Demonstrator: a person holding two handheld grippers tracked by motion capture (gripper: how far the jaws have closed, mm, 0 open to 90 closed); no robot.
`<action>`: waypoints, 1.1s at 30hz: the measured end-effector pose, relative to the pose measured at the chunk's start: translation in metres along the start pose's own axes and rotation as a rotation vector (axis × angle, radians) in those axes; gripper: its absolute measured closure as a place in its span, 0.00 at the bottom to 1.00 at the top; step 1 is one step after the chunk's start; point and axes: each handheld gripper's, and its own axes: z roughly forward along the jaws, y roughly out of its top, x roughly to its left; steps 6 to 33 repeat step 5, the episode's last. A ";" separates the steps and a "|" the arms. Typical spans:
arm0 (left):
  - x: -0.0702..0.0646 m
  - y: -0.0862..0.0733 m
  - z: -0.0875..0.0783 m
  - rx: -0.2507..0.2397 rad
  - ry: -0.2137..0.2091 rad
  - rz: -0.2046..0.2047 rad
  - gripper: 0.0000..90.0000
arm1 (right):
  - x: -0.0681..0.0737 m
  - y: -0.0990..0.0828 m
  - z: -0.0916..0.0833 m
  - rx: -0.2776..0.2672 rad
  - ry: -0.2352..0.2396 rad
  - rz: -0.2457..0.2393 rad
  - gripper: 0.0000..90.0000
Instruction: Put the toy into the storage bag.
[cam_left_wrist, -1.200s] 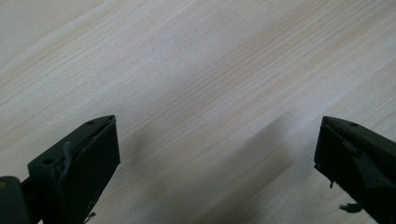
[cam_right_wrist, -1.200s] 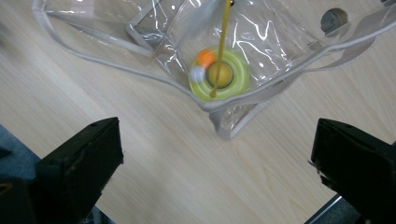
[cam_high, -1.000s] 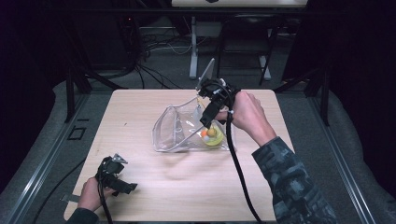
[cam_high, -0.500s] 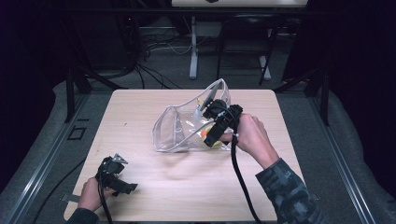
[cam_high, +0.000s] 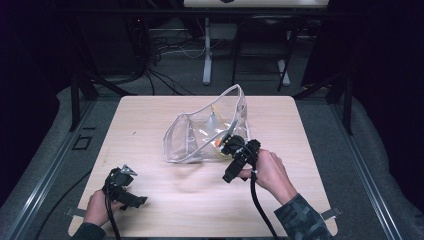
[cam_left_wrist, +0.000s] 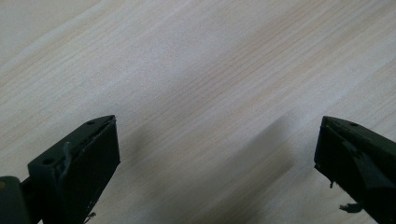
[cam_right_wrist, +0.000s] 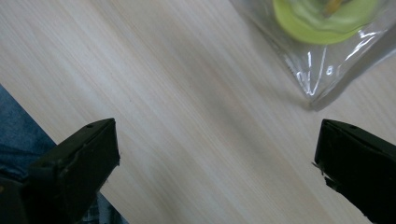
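A clear plastic zip pouch (cam_high: 202, 131) with a grey rim stands open in the middle of the wooden table (cam_high: 150, 115). A yellow-green round thing (cam_right_wrist: 322, 18) lies inside it, near a corner of the pouch (cam_right_wrist: 317, 88). My right gripper (cam_high: 231, 161) hovers just in front of the pouch's right corner, jaws wide apart and empty (cam_right_wrist: 217, 154). My left gripper (cam_high: 126, 186) rests low at the table's front left, open over bare wood (cam_left_wrist: 217, 154), far from the pouch.
The table's front edge runs close under both hands. Grey carpet (cam_high: 360, 150) surrounds the table. Dark stands and cables (cam_high: 165, 75) crowd the floor behind it. Bare wood lies between the two grippers.
My right gripper has left the pouch's upper rim and dropped back toward the front, away from the pouch. The pouch's rim now stands free. The left gripper has not moved.
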 end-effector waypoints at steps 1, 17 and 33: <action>0.000 0.000 0.000 0.004 -0.002 0.002 0.00 | 0.000 0.000 0.000 0.000 0.000 0.000 0.00; -0.001 0.001 0.002 0.009 -0.004 0.006 0.00 | 0.005 -0.013 0.019 0.011 0.016 0.007 0.01; -0.001 0.001 0.002 0.009 -0.004 0.006 0.00 | 0.005 -0.013 0.019 0.011 0.016 0.007 0.01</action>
